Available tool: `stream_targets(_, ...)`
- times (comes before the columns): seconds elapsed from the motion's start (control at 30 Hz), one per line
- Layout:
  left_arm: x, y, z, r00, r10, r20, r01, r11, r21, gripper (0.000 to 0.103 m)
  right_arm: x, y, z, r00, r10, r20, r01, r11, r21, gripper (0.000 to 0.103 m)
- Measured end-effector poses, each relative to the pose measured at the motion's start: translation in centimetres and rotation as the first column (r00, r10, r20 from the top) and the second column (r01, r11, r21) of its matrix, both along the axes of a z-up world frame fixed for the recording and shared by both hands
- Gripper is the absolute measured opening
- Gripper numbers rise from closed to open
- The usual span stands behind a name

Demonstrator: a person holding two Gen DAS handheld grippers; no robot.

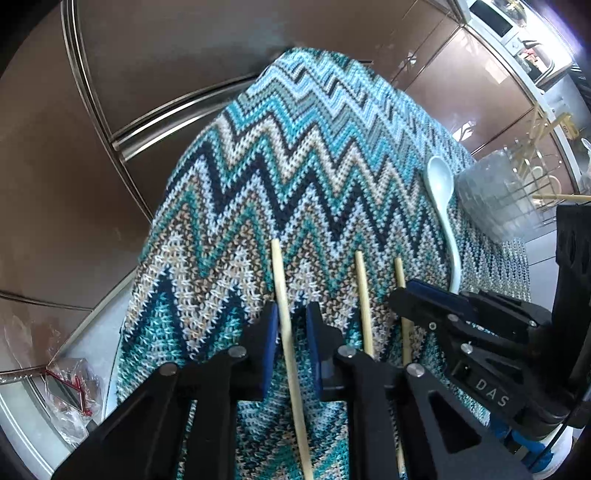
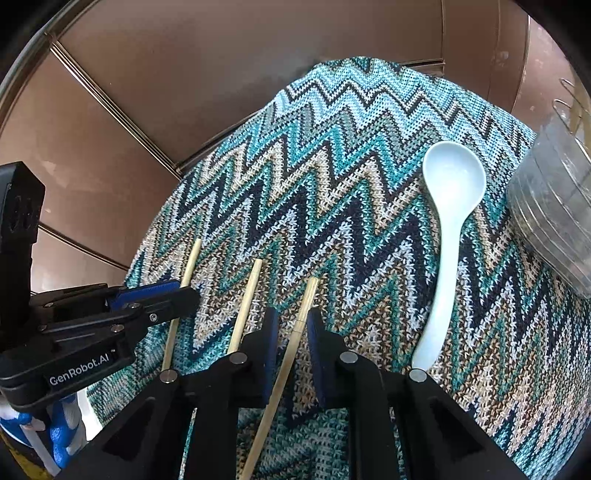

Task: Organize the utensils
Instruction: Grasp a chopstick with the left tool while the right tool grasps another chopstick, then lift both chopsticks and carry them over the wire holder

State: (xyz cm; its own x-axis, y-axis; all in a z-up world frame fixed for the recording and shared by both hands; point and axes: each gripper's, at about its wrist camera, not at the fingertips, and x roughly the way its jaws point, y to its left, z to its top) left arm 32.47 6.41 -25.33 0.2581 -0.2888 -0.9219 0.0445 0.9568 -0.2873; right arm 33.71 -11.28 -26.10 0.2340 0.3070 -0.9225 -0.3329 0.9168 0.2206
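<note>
Nearest, the left gripper [image 1: 291, 332] sits low over a zigzag-knit mat [image 1: 295, 177] in teal, navy and tan, its blue-padded fingers apart on either side of the leftmost bamboo chopstick [image 1: 286, 317], not gripping it. Just to its right, the right gripper [image 2: 291, 332] likewise straddles the rightmost chopstick [image 2: 295, 339], fingers apart. A middle chopstick [image 2: 245, 306] lies between these two, all three roughly parallel on the mat. Further right, a pale ceramic spoon [image 2: 448, 229] rests on the mat, bowl pointing away. Beyond it, at the mat's right edge, lies a clear plastic container [image 2: 550, 206]. Glossy brown cabinet doors [image 1: 166, 66] with metal trim fill the background; a white microwave [image 1: 498, 22] shows far right.
</note>
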Motion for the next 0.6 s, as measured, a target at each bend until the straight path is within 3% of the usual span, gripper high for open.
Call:
stream_targets(0.3, -0.2, -0.3, 0.0, 1.000, 0.002, 0.016, -0.002, 1.000, 0.031, 0.007, 1.0, 0.6, -0.9, 1.000, -0.012, -0.006, 0.012, 1.000, 0.019, 0.009)
stream_targets(0.43, -0.6, -0.2, 0.1, 0.999, 0.022, 0.025, -0.023, 0.999, 0.023, 0.005, -0.5, -0.6, 0.2, 1.000, -0.013, 0.011, 0.012, 0.999, 0.051, 0.008)
stream_targets(0.6, -2.0, -0.2, 1.6, 0.993, 0.024, 0.111, -0.026, 1.000, 0.015, 0.005, -2.6, -1.2, 2.3, 0.997, 0.005, 0.077, -0.010, 0.997, 0.074, 0.007)
